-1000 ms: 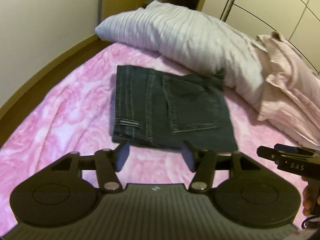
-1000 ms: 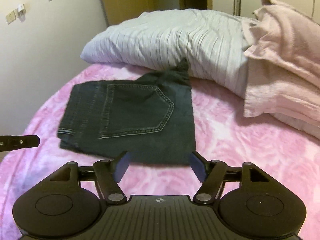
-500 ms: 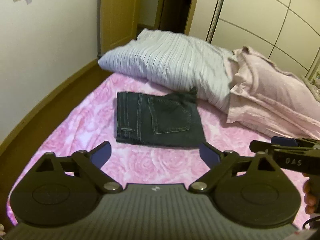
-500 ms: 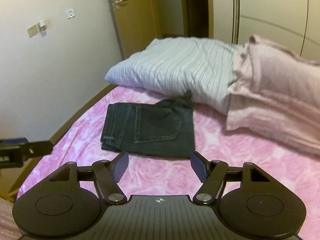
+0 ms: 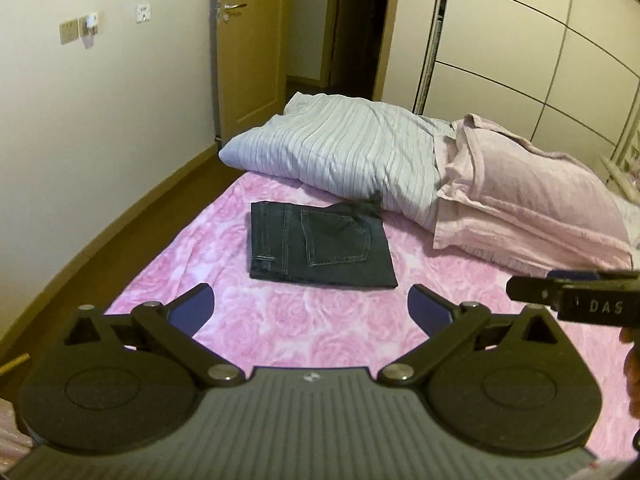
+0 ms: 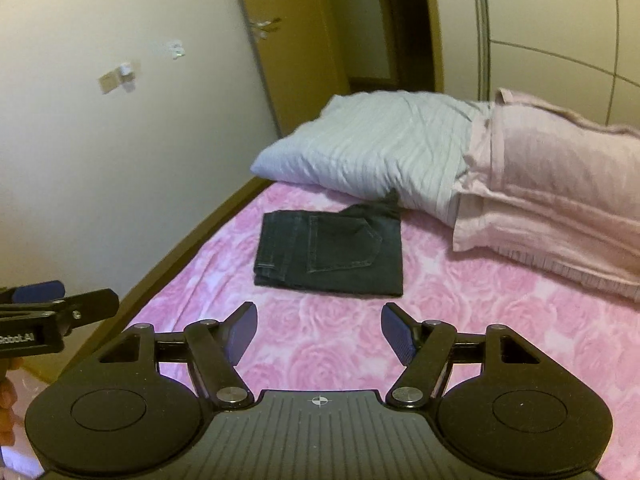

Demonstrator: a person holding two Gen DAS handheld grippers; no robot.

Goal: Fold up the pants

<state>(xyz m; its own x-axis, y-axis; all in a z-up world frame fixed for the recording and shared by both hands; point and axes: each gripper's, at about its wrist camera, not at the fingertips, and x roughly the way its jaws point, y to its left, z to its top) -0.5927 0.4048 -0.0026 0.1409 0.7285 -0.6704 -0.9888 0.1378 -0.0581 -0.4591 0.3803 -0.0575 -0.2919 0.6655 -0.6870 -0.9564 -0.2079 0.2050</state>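
Observation:
Dark denim pants (image 5: pixel 320 248) (image 6: pixel 332 252) lie folded into a compact rectangle on the pink rose-patterned bedspread (image 5: pixel 168 264), back pocket facing up, one corner touching the striped pillow. My left gripper (image 5: pixel 310 300) hovers high above the bed, well short of the pants; its jaws are opening wide with nothing between them. My right gripper (image 6: pixel 319 316) is also raised and back from the pants, open and empty. Each gripper shows at the edge of the other's view: the right one (image 5: pixel 572 300), the left one (image 6: pixel 60 308).
A grey striped pillow (image 5: pixel 340 152) and a pale pink pillow (image 5: pixel 520 200) lie behind the pants. The bed's left edge runs along a wooden floor strip (image 5: pixel 120 216) and a cream wall. A door (image 5: pixel 244 48) and wardrobe panels (image 5: pixel 520 48) stand beyond.
Both grippers have risen and pulled back from the pants, which now look smaller and farther. The left jaws have spread much wider. The folded pants have not moved.

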